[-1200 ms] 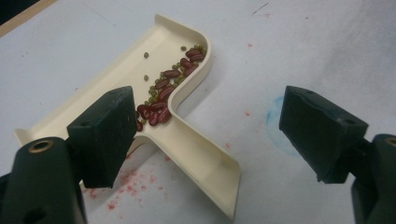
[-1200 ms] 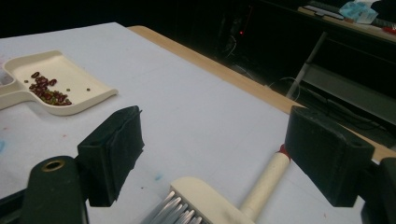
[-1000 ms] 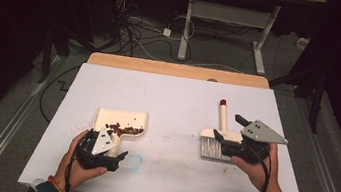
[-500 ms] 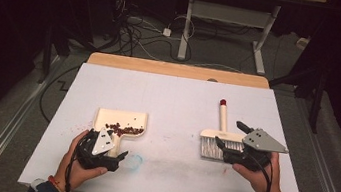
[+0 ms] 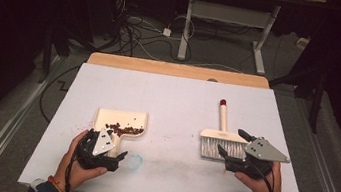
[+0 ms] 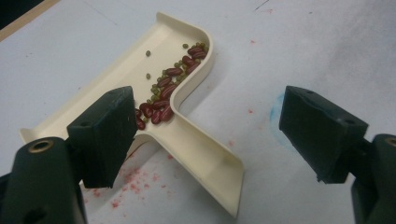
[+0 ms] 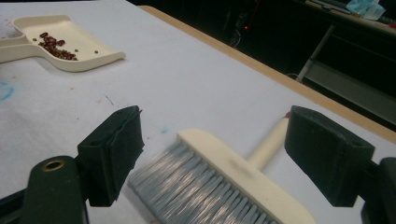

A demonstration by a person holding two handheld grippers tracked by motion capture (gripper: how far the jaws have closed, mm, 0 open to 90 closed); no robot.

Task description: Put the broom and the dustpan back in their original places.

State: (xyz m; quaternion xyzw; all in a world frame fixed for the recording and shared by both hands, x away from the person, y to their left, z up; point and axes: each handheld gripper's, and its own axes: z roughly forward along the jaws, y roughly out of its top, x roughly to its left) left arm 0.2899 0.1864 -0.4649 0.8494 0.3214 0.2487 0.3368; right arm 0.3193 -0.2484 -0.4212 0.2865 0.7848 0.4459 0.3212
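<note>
A cream dustpan (image 5: 122, 121) (image 6: 187, 135) lies on the white table with red and green beans (image 5: 123, 130) (image 6: 166, 91) heaped near its handle. My left gripper (image 5: 108, 155) (image 6: 219, 135) hovers open just behind the handle, jaws spread to either side of it. A cream brush (image 5: 223, 136) (image 7: 233, 182) with grey bristles and a red-tipped handle lies flat at the right. My right gripper (image 5: 234, 148) (image 7: 224, 158) is open just beside the bristles, touching nothing. The dustpan (image 7: 60, 44) also appears far off in the right gripper view.
The white table sheet (image 5: 177, 102) carries a blue smudge (image 5: 134, 160) by the dustpan handle and faint red specks (image 6: 135, 184). A wooden strip (image 5: 177, 70) edges the far side. Cables and a desk frame (image 5: 189, 18) lie on the dark floor beyond.
My right gripper has drawn back toward the person and a little lower, away from the brush. The left gripper and the dustpan have stayed put.
</note>
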